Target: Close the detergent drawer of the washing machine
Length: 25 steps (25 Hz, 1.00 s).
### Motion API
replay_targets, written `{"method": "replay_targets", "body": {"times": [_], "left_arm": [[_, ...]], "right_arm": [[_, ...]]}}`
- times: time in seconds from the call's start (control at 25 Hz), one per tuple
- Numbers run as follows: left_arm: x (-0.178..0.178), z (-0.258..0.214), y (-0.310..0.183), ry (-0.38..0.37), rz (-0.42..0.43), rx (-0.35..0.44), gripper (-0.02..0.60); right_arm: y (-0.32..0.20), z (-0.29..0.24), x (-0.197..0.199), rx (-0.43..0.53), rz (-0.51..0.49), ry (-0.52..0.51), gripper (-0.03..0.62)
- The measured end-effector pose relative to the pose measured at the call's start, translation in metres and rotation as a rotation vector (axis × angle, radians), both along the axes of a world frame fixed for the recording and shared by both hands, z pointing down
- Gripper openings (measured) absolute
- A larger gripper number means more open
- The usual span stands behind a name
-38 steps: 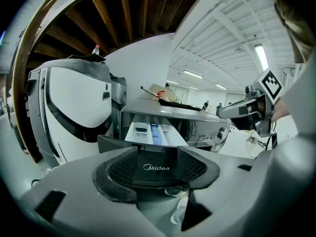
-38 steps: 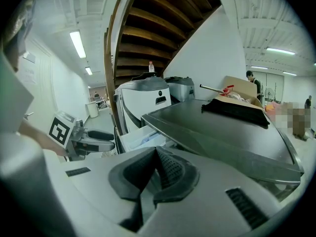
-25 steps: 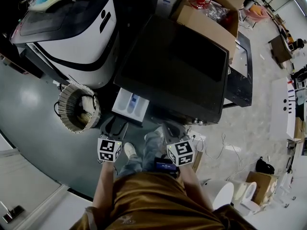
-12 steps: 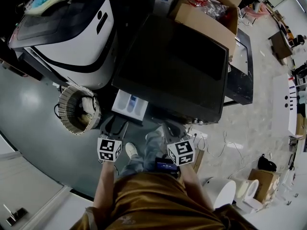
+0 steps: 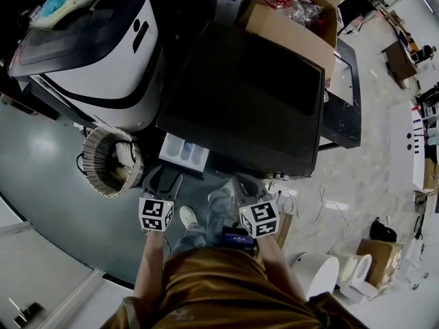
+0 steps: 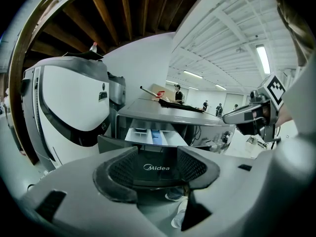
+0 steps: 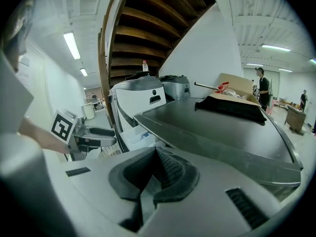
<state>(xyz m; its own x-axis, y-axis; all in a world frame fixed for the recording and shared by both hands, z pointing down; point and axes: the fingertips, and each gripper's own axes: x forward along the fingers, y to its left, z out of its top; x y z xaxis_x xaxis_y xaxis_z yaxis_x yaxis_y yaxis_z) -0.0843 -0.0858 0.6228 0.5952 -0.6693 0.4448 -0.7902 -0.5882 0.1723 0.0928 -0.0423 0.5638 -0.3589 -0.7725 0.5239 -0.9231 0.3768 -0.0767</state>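
White rounded appliance (image 5: 89, 53), black-banded, stands on the grey floor (image 5: 41, 142). Woven basket (image 5: 110, 162) sits just beside its front; pale contents unclear. Open cardboard box (image 5: 295, 19) holds clear plastic and a red item. Loose cables (image 5: 322, 201) trail over marbled tile. Timber stair underside (image 7: 148, 23) runs overhead. A bottle (image 7: 144, 65) stands atop the appliance.

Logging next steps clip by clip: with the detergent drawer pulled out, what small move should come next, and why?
Probably ease the left gripper forward to press the detergent drawer inward by its front. The drawer juts from the washing machine, and the left gripper view shows its panel framed between the open tongs, straight ahead.
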Motion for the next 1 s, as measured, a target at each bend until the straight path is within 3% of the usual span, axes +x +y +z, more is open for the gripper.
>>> {"method": "replay_targets", "body": {"times": [1.0], "left_arm": [[0.018, -0.002, -0.038, 0.007, -0.013, 0.003, 0.249]], "right_arm": [[-0.014, 0.004, 0.031, -0.015, 0.050, 0.007, 0.012]]}}
